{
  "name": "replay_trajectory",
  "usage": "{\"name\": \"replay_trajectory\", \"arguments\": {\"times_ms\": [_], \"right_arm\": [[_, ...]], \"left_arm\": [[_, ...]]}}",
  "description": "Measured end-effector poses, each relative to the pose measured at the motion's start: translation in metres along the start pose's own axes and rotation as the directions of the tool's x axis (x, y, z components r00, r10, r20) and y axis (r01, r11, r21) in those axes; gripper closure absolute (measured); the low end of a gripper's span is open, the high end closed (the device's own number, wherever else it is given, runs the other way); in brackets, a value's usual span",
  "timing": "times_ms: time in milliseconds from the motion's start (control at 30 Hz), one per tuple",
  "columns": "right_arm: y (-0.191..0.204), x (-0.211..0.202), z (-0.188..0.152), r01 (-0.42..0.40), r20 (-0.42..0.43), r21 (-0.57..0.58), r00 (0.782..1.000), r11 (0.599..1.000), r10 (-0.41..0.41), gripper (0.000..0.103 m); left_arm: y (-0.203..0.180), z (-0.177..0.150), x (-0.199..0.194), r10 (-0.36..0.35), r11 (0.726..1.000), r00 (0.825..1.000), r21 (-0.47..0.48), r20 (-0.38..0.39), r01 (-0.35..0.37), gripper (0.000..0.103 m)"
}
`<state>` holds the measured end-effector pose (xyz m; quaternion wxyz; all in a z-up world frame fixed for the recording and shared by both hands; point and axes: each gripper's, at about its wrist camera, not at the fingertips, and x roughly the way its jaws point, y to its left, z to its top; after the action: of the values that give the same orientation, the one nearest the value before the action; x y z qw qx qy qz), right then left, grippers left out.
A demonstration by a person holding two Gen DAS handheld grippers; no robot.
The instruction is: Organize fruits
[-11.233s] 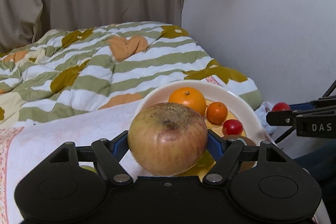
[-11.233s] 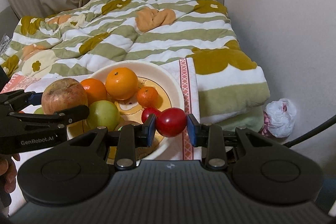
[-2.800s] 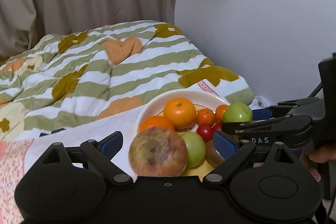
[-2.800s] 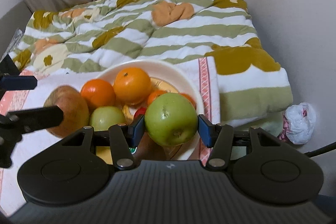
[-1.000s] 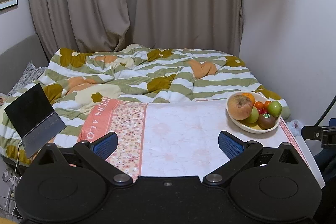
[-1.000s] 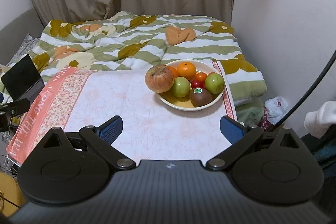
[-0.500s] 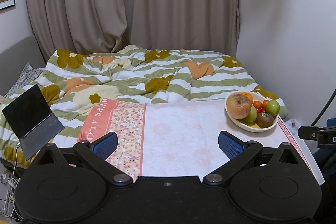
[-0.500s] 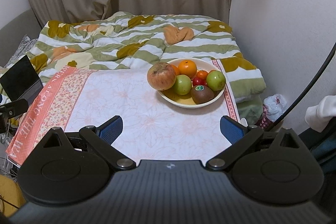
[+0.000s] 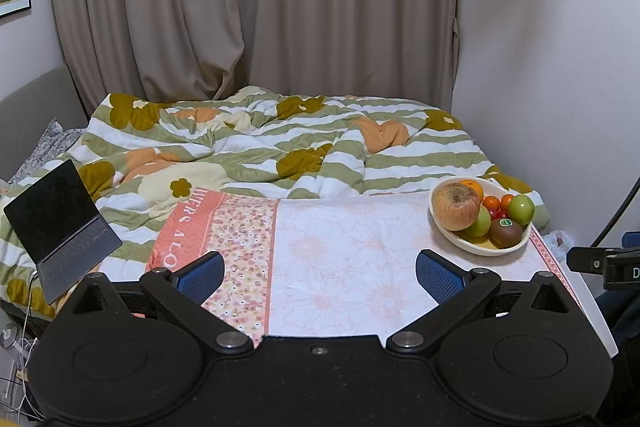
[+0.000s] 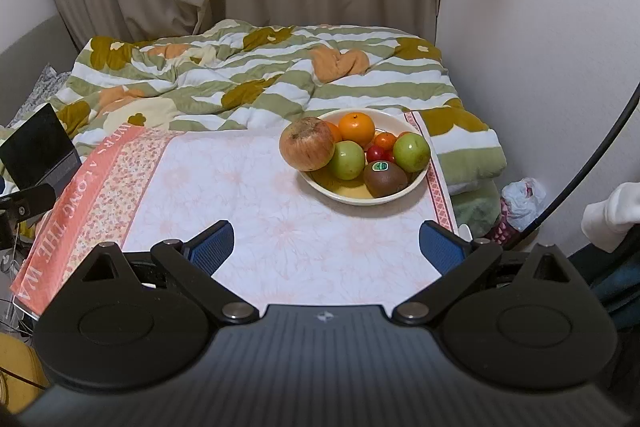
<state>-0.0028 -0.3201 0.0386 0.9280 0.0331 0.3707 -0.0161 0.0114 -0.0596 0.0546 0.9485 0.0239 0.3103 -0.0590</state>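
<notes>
Left gripper [image 9: 320,273] wide open, blue pads far apart, holds nothing, above near edge of pink floral tablecloth [image 9: 352,267]. Right gripper [image 10: 326,245] also wide open, empty. Cream round bowl [image 10: 362,197] at far right of cloth, well apart from both grippers. In bowl: large reddish-brown apple [image 10: 307,144] at left rim, two green apples [image 10: 347,159], oranges [image 10: 356,127], small red tomatoes [image 10: 375,151], brown kiwi with sticker [image 10: 385,179] at front. Striped flower blanket [image 10: 256,79] behind. Dark laptop [image 9: 60,223] open at left.
</notes>
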Motion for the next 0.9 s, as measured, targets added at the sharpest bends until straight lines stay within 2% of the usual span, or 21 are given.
{"name": "replay_trajectory", "arguments": {"times_ms": [900], "right_arm": [[0.014, 0.001, -0.003, -0.009, -0.01, -0.003, 1.0, 1.0, 0.009, 0.0]], "left_arm": [[0.006, -0.005, 0.0, 0.024, 1.0, 1.0, -0.018, -0.012, -0.024, 0.0]]}}
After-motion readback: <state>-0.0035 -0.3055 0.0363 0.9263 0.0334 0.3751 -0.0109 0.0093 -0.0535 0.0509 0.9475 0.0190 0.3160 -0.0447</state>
